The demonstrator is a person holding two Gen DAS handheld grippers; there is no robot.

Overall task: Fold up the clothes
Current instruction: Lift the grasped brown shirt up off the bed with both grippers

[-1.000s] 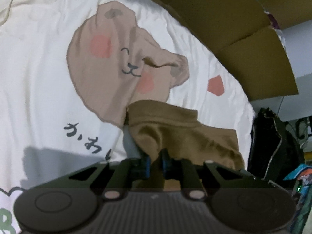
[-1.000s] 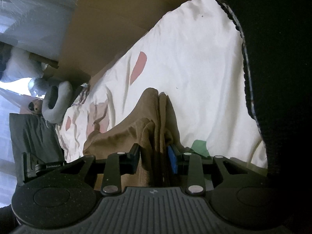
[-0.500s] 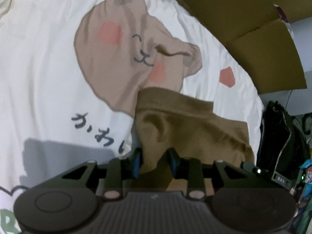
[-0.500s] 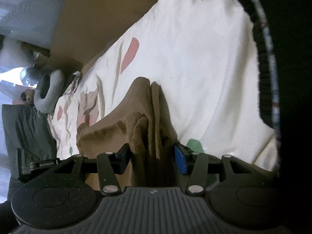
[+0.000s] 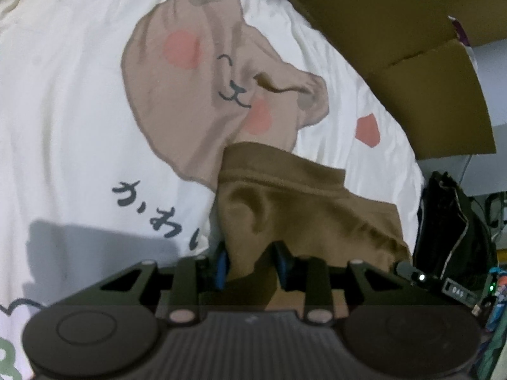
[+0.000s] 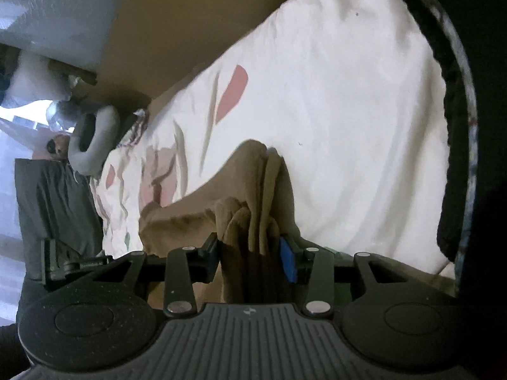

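We hold the left gripper (image 5: 250,264) tilted steeply down over the bed, its two blue pads (image 5: 221,267) standing apart with a bunch of the brown garment (image 5: 304,209) rising between them. The cloth fills most of the gap and touches the left pad; whether the right pad presses on it we cannot tell, so we cannot say if this gripper grips or merely straddles the fabric. From there the garment spreads away toward the bed's far right side, its stitched hem lying across the lower edge of the bear print (image 5: 202,95) on the white bedsheet (image 5: 69,101).

We hold the right gripper (image 6: 250,255) pointing down at a gentler slant. Its jaws are closing, and several stacked folds of the same brown garment (image 6: 250,190) stand upright between the fingers, touching them on both sides. The cloth runs forward from the fingertips in a narrow ridge over the sheet (image 6: 348,110), near the bed's edge where the cardboard (image 6: 177,22) stands
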